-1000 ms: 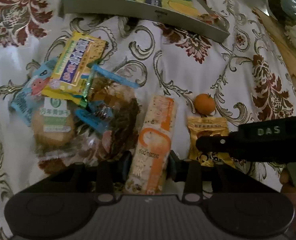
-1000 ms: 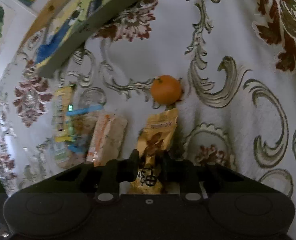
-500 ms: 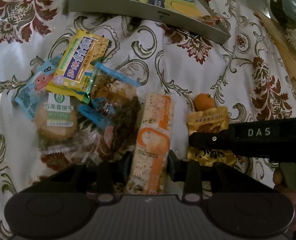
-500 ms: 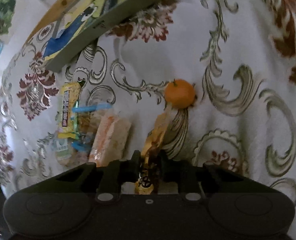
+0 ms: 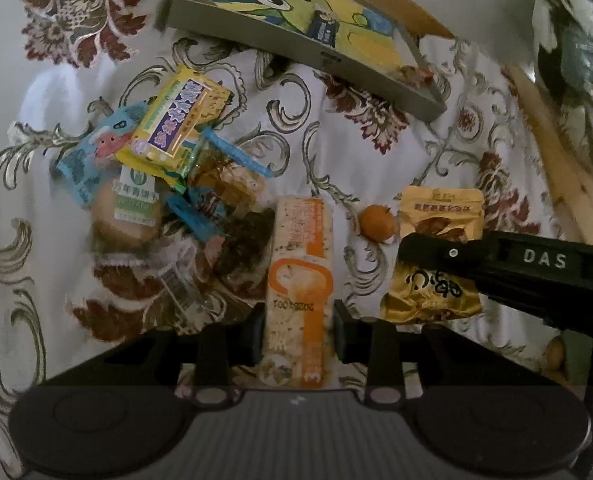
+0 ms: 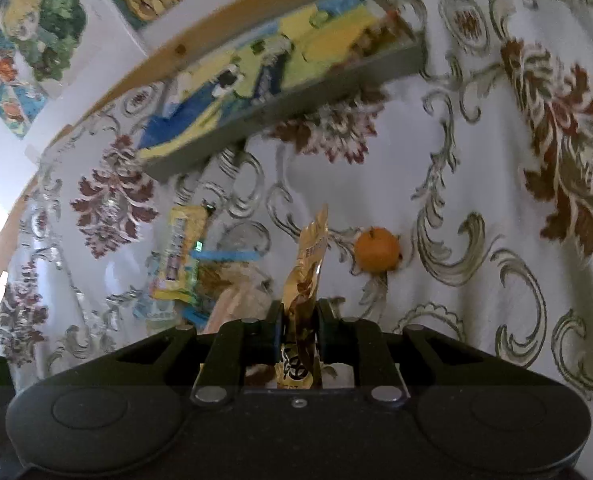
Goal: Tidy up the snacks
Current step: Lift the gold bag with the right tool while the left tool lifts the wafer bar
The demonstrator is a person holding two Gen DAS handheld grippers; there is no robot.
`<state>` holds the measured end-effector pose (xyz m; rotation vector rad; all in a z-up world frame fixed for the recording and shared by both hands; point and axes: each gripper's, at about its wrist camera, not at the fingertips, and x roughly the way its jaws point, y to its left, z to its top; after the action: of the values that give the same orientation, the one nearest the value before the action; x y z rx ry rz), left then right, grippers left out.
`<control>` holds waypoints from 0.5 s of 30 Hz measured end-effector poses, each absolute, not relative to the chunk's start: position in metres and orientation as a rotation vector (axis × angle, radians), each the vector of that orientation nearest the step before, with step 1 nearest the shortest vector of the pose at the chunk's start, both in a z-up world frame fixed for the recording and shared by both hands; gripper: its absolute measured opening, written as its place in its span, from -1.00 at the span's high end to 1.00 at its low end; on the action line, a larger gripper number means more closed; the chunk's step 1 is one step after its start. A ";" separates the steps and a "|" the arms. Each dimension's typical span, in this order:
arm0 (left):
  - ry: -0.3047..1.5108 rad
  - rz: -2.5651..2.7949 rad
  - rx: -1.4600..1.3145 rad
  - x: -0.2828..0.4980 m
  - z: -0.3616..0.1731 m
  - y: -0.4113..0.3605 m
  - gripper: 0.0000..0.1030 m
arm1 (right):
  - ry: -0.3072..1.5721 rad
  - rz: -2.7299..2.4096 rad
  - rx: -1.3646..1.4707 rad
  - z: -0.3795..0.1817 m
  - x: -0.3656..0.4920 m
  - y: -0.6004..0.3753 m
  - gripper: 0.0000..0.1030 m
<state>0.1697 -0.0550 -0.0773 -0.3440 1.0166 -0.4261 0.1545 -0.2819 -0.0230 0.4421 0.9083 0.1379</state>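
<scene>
Both tools are matte black. The left gripper (image 5: 298, 340) has a ribbed grey plate between two round raised discs, with silver rivets at the base of its dark fingers (image 5: 252, 338). The right gripper (image 6: 299, 332) has the same discs and rivets, plus a small central screw; its side bar reads "DAS" in white beside a silver screw.

Dim, motion-blurred, fisheye-warped edges
</scene>
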 end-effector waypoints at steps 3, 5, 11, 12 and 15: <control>1.018 -0.438 -0.392 0.166 -0.072 -0.050 0.31 | 0.874 0.162 0.420 -0.007 0.150 -0.280 0.67; 1.014 -0.432 -0.408 0.164 -0.068 -0.047 0.31 | 0.861 0.179 0.388 0.003 0.149 -0.276 0.67; 0.949 -0.377 -0.428 0.170 -0.041 -0.043 0.31 | 0.796 0.227 0.308 0.037 0.156 -0.272 0.67; 0.931 -0.369 -0.426 0.175 -0.034 -0.044 0.31 | 0.786 0.233 0.302 0.042 0.161 -0.271 0.67; 0.864 -0.344 -0.404 0.189 -0.011 -0.045 0.31 | 0.730 0.247 0.278 0.060 0.176 -0.266 0.67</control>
<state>0.1887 -0.0455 -0.0114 -0.4035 0.8636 -0.3439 0.1758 -0.2660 0.0600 0.2776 0.7303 0.2474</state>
